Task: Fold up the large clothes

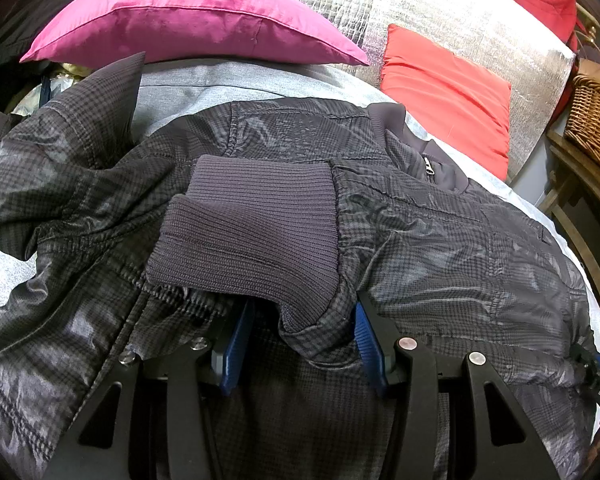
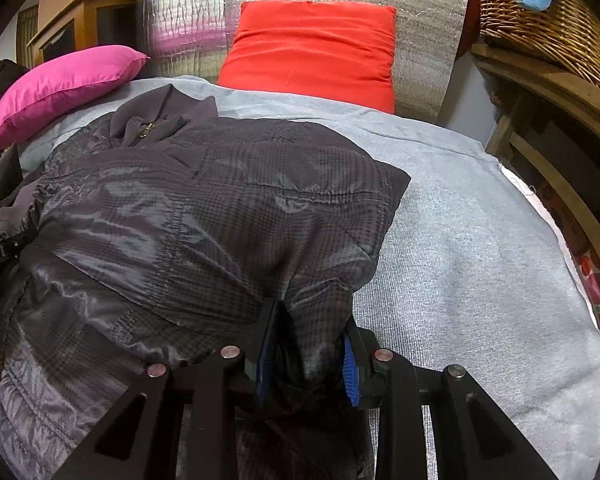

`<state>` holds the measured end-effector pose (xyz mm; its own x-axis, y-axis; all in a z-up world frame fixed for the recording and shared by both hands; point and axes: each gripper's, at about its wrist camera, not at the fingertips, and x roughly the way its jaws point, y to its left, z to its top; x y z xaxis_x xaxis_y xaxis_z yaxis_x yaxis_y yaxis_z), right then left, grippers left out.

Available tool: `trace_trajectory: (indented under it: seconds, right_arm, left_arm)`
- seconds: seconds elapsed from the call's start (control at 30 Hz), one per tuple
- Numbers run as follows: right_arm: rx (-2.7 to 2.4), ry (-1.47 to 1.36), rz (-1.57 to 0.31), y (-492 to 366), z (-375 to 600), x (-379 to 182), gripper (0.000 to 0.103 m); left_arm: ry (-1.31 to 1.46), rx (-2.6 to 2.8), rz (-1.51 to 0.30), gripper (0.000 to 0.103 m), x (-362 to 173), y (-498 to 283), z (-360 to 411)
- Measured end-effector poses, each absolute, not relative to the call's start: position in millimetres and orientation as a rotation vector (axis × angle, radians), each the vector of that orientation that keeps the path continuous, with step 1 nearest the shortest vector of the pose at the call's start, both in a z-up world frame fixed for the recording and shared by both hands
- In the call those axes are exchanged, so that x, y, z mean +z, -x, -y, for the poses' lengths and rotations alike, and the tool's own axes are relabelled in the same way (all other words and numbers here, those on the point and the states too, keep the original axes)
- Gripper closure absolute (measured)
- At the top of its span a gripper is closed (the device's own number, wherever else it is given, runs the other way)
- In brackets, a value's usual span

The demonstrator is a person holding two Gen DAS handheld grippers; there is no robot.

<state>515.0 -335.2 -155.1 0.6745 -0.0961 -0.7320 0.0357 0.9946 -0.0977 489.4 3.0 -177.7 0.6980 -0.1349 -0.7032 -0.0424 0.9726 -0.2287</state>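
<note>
We hold a dark checked jacket [image 1: 440, 240] by its near edge on the grey bedsheet [image 2: 480, 240].

Our left gripper [image 1: 304, 332] grasps a fold of fabric under the ribbed cuff [image 1: 252, 232]; our right gripper [image 2: 306, 344] clenches a bunched corner. The pink pillow [image 1: 188, 20] sits at eleven o'clock and the red cushion [image 2: 312, 48] at twelve.

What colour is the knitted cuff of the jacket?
The ribbed cuff is plain dark grey, clearest in the left wrist view.
</note>
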Motion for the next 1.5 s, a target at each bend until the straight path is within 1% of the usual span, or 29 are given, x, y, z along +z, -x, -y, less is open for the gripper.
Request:
trace_trajectory:
  seconds: [0.23,0.3,0.57,0.6,0.63,0.67,0.7,0.73,0.77,0.83,1.03,1.27,1.4,1.5]
  right_arm:
    - [-0.085,0.089,-0.833,-516.7,333.5,-156.0,0.073]
    - [-0.083,0.088,-0.836,-517.1,333.9,-156.1,0.071]
    - [-0.079,0.074,-0.841,-517.7,335.6,-155.8,0.07]
    - [-0.073,0.052,-0.847,-518.4,339.0,-155.2,0.069]
    - [-0.062,0.023,-0.855,-519.3,344.0,-154.6,0.066]
    - [-0.057,-0.006,-0.862,-520.2,349.4,-154.4,0.06]
    - [-0.068,-0.029,-0.869,-520.8,354.6,-154.2,0.044]
    - [-0.082,-0.068,-0.877,-521.0,363.0,-153.6,0.037]
    - [-0.065,-0.115,-0.885,-521.1,371.0,-152.6,0.033]
    - [-0.04,-0.167,-0.89,-521.2,379.8,-147.7,0.033]
    - [-0.046,-0.149,-0.881,-536.4,381.6,-131.8,0.033]
    - [-0.057,-0.243,-0.92,-547.8,396.8,-146.6,0.033]
    - [-0.065,-0.308,-0.905,-543.5,406.9,-146.4,0.032]
    - [-0.09,-0.336,-0.849,-541.0,412.4,-133.7,0.032]
  left_arm:
    - [0.24,-0.055,-0.795,0.051,-178.2,-490.0,-4.6]
    - [0.242,-0.056,-0.795,0.051,-178.1,-489.7,-4.6]
    - [0.243,-0.054,-0.793,0.051,-177.7,-489.1,-4.8]
    - [0.243,-0.054,-0.793,0.051,-177.6,-488.7,-4.7]
    - [0.243,-0.054,-0.793,0.051,-177.5,-488.9,-4.9]
    - [0.244,-0.054,-0.792,0.051,-177.5,-488.8,-5.0]
    - [0.244,-0.053,-0.793,0.051,-177.6,-488.7,-4.6]
    - [0.244,-0.054,-0.792,0.051,-177.5,-488.8,-4.7]
    - [0.245,-0.054,-0.792,0.051,-177.3,-488.5,-4.7]
    - [0.245,-0.054,-0.792,0.051,-177.2,-488.5,-4.6]
    - [0.243,-0.052,-0.792,0.051,-176.9,-488.5,-4.4]
    - [0.241,-0.054,-0.791,0.051,-177.1,-488.9,-3.8]
    - [0.245,-0.056,-0.791,0.051,-177.4,-488.9,-3.9]
    - [0.245,-0.056,-0.791,0.051,-177.4,-489.1,-3.7]
